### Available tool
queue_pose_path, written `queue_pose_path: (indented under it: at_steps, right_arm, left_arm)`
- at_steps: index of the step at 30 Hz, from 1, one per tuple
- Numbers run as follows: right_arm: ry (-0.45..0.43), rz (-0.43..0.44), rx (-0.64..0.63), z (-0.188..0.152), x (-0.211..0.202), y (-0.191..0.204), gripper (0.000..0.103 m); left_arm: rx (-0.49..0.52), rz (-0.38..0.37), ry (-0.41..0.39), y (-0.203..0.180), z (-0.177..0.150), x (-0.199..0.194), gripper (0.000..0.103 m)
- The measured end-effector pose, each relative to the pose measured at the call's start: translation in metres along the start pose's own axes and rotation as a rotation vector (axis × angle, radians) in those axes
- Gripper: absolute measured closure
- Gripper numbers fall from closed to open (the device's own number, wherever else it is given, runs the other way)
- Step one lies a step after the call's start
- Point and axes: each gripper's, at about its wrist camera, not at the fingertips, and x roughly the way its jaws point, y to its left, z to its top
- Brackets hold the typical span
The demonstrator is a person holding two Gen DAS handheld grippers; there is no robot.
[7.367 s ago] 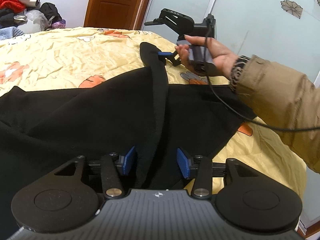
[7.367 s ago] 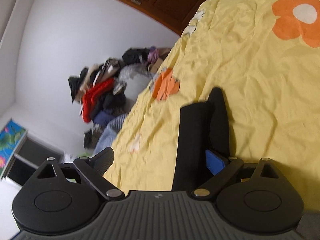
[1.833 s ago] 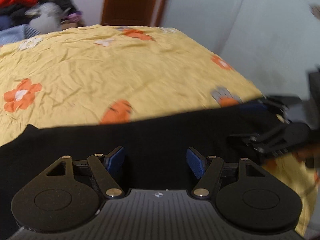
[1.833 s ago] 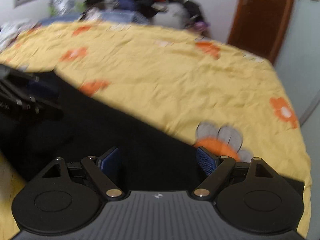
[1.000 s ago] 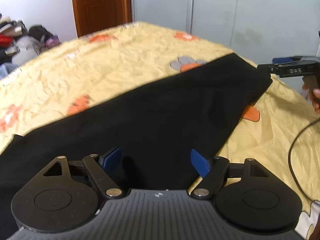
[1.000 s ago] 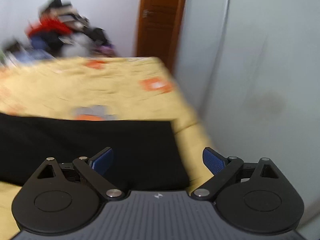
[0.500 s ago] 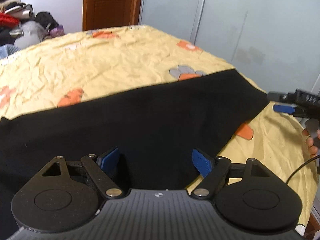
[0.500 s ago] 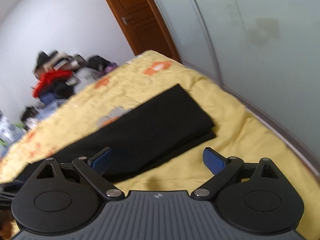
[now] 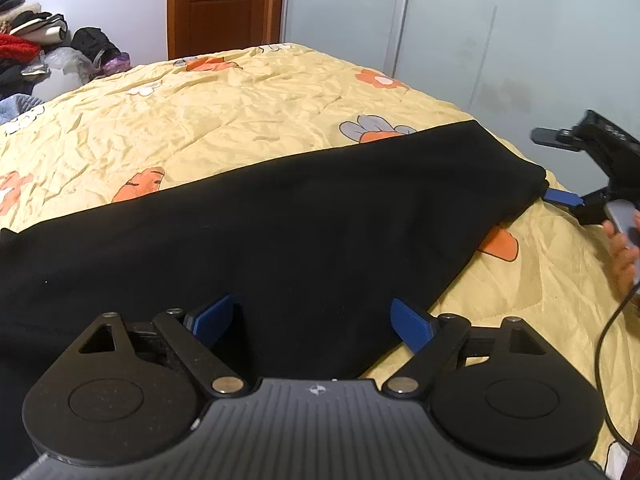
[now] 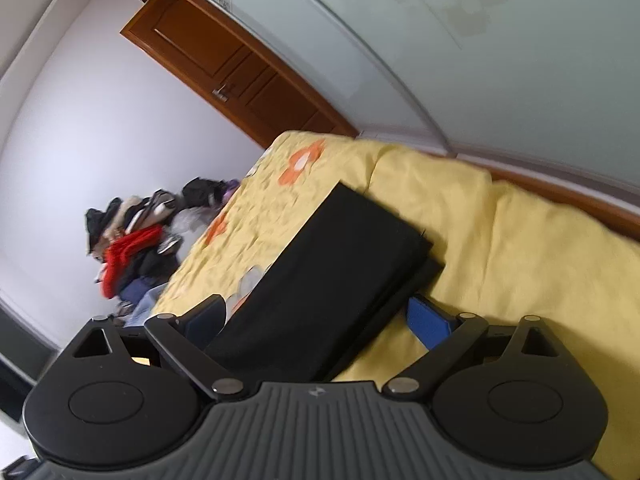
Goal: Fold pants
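The left tongs (image 9: pixel 312 322) are hovering low over the near edge of the black pants (image 9: pixel 280 216), their blue pads spread wide apart with nothing between them. The pants are lying flat across the yellow flowered bedspread (image 9: pixel 240 112) as one long dark band, folded lengthwise so that one leg is resting on the other, running from about 9 o'clock in the left wrist view up to 2 o'clock, where the narrow end is stopping close to the bed's edge.

At that far end, around 3 o'clock, the right tongs (image 9: pixel 560 168) are coming in sideways, gripped in the person's right hand (image 9: pixel 624 252), which is only partly showing at the frame's border. The lower blue finger (image 9: pixel 562 197) is sitting right at the corner of the fabric; whether it is touching is hard to tell from here. In the right wrist view the right tongs (image 10: pixel 320 320) are standing open, and the stacked layers of the pants (image 10: pixel 332 280) are running up between the two fingers toward 12 o'clock, unclamped.

Beyond the bed, a heap of clothes (image 9: pixel 36 52) is piling up at 10 o'clock against the white wall, a brown wooden door (image 9: pixel 224 4) is standing at 12 o'clock, and pale frosted wardrobe panels (image 9: pixel 460 32) are filling the side from 1 to 2 o'clock.
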Motion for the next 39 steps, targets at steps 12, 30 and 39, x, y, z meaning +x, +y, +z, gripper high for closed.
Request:
queue_pose_path:
  at_steps: [12, 30, 39]
  right_arm:
    - [-0.068, -0.053, -0.065, 0.021, 0.015, -0.002, 0.096]
    - [0.107, -0.002, 0.015, 0.024, 0.059, 0.000, 0.081]
    - [0.019, -0.046, -0.283, 0.018, 0.046, 0.045, 0.099]
  left_arm:
    - [-0.021, -0.015, 0.004, 0.003, 0.002, -0.001, 0.014]
    - [-0.086, -0.051, -0.007, 0.009, 0.006, -0.001, 0.010]
    - [-0.356, -0.221, 0.008, 0.049, 0.026, -0.001, 0.012]
